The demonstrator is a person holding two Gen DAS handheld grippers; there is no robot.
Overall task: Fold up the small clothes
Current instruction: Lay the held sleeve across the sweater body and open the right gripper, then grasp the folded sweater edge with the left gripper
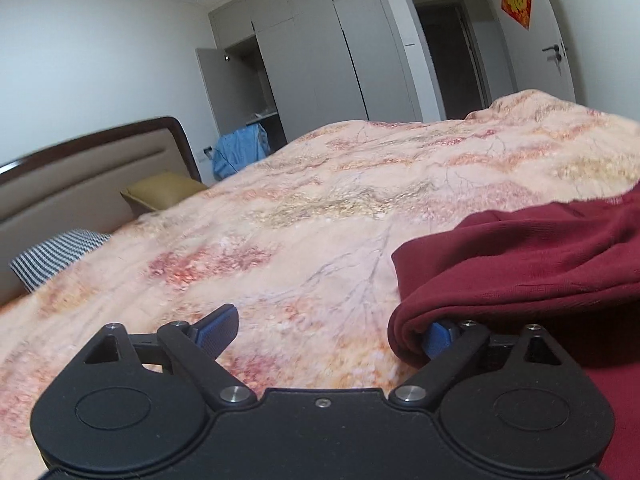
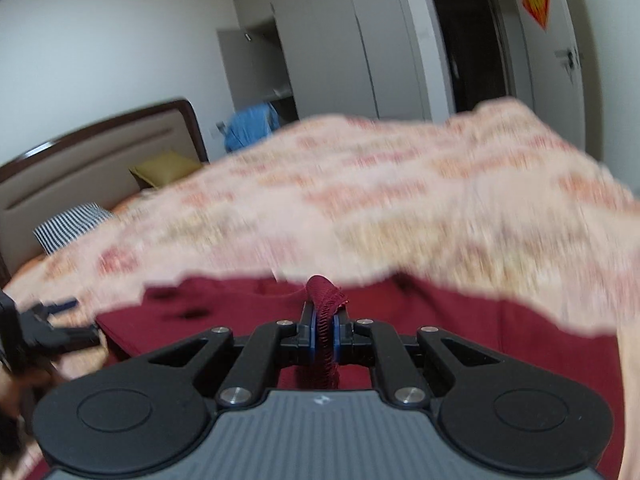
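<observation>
Garment [image 2: 460,320] rib pinched, right tool [image 2: 325,330], bedspread [image 2: 400,208] blurred

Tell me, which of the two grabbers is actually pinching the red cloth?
The right gripper: its blue pads are shut on a ribbed edge of the dark red garment. The left gripper is open, with cloth draped over one finger only.

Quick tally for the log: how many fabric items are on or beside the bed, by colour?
Dark red garment: 1
Peach floral bedspread: 1
Olive pillow: 1
Checked pillow: 1
Blue cloth by the wardrobe: 1
Total: 5
</observation>
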